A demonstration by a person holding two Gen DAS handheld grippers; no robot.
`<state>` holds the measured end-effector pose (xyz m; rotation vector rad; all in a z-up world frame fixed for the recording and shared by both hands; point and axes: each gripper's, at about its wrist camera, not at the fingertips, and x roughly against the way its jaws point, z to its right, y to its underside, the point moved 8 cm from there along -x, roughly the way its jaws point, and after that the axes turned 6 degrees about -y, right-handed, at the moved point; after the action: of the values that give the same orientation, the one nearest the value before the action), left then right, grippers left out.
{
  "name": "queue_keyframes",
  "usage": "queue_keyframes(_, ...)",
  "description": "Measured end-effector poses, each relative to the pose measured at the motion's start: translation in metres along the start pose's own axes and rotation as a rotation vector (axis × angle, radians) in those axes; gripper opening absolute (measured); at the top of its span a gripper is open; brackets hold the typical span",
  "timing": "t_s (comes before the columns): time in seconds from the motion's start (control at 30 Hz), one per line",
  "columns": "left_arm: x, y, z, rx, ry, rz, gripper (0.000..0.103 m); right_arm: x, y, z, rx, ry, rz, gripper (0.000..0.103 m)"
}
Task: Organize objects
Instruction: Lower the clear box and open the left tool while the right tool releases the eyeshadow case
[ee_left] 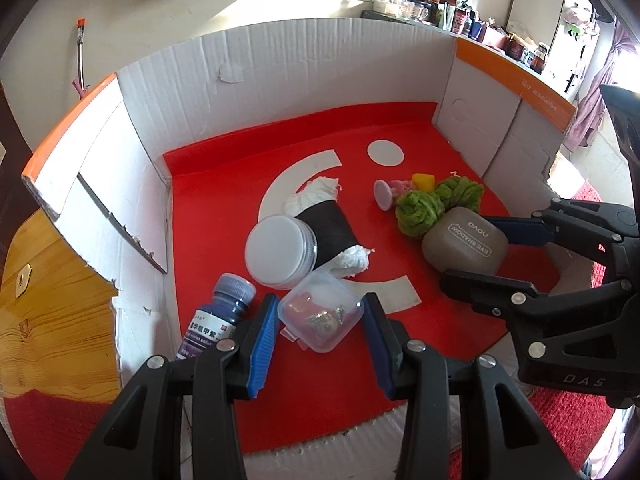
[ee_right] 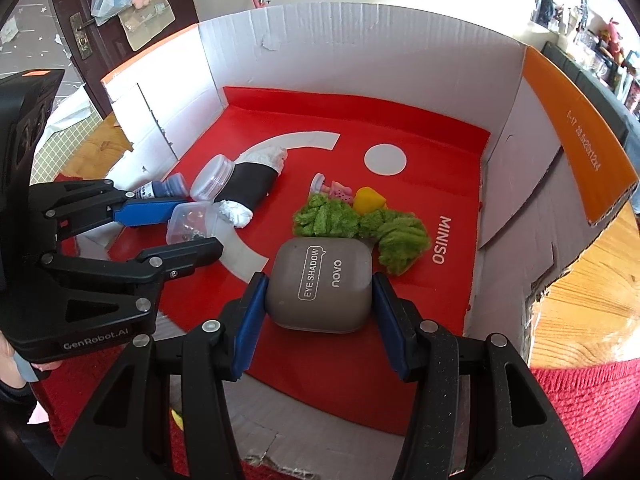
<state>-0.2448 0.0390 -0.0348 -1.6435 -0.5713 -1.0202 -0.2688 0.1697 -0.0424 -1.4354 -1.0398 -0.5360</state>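
My left gripper (ee_left: 320, 305) is shut on a small clear plastic box (ee_left: 320, 312) holding little metal bits, low over the red floor of a cardboard box (ee_left: 280, 80). The right gripper (ee_right: 319, 280) is shut on a grey eye shadow case (ee_right: 320, 284), with its blue pads against both sides. From the left wrist view the case (ee_left: 464, 242) and right gripper (ee_left: 466, 250) sit at the right. From the right wrist view the left gripper (ee_right: 196, 226) and clear box (ee_right: 188, 224) sit at the left.
Inside the cardboard box lie a white-lidded jar (ee_left: 276, 250), a black-and-white cloth roll (ee_left: 336, 232), a blue bottle (ee_left: 224, 312), green yarn (ee_left: 420, 208), a yellow piece (ee_left: 424, 181) and a pink toy (ee_left: 396, 190). A wooden table (ee_left: 48, 300) and red cloth (ee_right: 580, 400) surround it.
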Motion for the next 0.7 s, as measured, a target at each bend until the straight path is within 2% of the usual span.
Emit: queue_keyframes(0.7, -0.0009, -0.0023, -0.0021, 0.006, -0.004, 0.011, 0.045, 0.0006, 0.0007, 0.0029, 0.019, 0.015, 0.012, 0.051)
